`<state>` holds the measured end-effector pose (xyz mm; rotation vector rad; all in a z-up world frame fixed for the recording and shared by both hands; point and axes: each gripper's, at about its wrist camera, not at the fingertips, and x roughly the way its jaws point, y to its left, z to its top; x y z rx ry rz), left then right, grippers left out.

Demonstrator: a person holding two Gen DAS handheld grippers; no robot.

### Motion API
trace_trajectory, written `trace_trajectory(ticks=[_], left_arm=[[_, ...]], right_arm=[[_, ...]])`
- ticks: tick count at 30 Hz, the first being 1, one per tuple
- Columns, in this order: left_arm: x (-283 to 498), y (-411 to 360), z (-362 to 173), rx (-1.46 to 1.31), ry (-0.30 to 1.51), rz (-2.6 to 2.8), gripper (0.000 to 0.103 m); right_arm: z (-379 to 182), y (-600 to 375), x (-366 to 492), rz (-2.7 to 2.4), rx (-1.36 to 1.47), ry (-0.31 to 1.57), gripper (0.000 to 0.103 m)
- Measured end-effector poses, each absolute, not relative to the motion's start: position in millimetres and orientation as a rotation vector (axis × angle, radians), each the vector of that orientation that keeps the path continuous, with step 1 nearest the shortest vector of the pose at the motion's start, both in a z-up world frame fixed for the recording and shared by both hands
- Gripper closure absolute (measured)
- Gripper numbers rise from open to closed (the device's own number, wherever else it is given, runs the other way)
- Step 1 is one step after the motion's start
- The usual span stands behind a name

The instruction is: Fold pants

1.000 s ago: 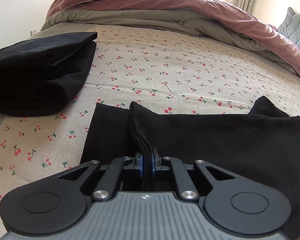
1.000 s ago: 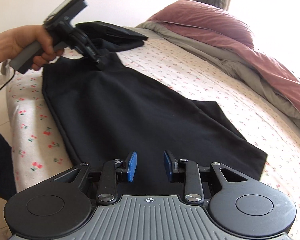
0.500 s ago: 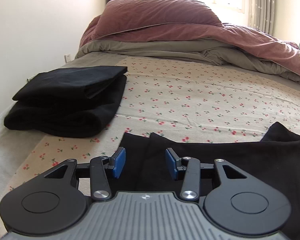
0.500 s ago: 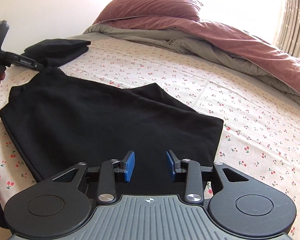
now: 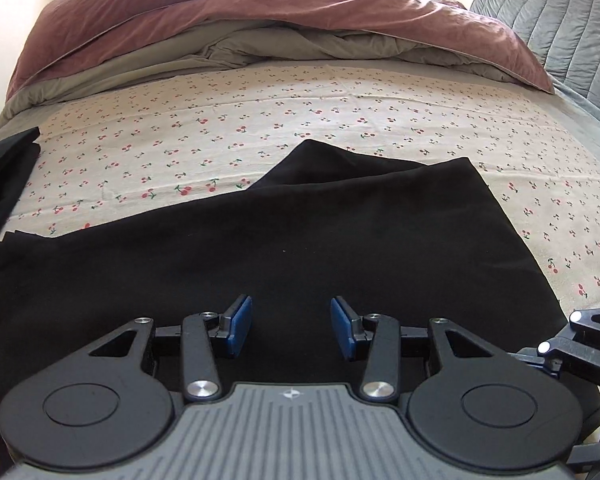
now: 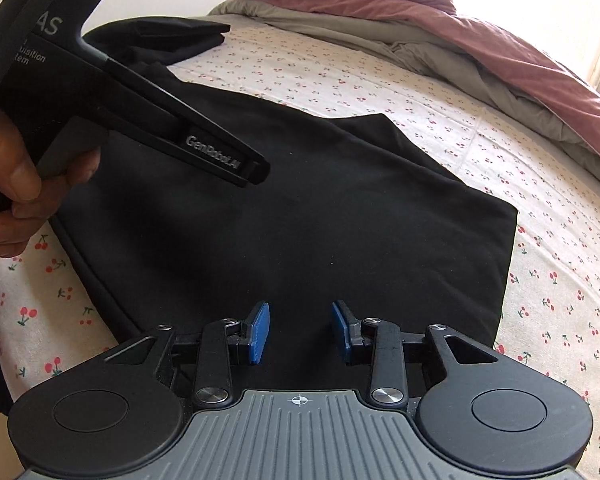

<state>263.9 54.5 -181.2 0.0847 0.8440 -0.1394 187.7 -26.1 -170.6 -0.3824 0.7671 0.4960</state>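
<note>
Released by the left gripper, now parted, black pants lie flat, folded.

Black pants lie spread flat on a cherry-print bedsheet, beneath the left gripper.
The jaws, having just been opening, stand apart over the dark cloth with nothing pinched between the blue pads; part of the right gripper juts in at the right edge; a folded black garment sits at far left; a maroon-and-grey duvet is heaped behind.
</note>
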Motion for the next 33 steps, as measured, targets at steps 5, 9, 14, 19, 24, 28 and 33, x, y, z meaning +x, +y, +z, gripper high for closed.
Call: trace_trajectory(ticks=[5, 9, 14, 19, 24, 28, 33], left_arm=[[268.3, 55.2, -192.3, 0.032, 0.878, -0.139, 0.065], [264.4, 55.7, -194.5, 0.032, 0.867, -0.137, 0.065], [267.4, 49.7, -191.5, 0.047, 0.879, -0.117, 0.065], [269.7, 56.7, -183.7, -0.066, 0.899, -0.145, 0.066], [262.5, 45.0, -171.3, -0.061, 0.854, -0.172, 0.066], [272.1, 34.3, -171.7, -0.103, 0.875, -0.188, 0.065], [287.0, 13.0, -189.5, -0.016, 0.961, -0.131, 0.062]], right_arm=[[-174.5, -25.0, 180.4, 0.506, -0.403, 0.760, 0.069], [-173.2, -29.5, 168.2, 0.545, -0.411, 0.767, 0.069], [-171.9, -39.5, 158.2, 0.571, -0.379, 0.782, 0.069], [-155.3, -58.6, 149.0, 0.577, -0.297, 0.763, 0.071], [-140.5, -91.5, 153.3, 0.515, -0.212, 0.753, 0.071], [-144.8, -112.9, 165.7, 0.441, -0.178, 0.799, 0.071], [-162.8, -107.7, 160.1, 0.423, -0.261, 0.827, 0.071]])
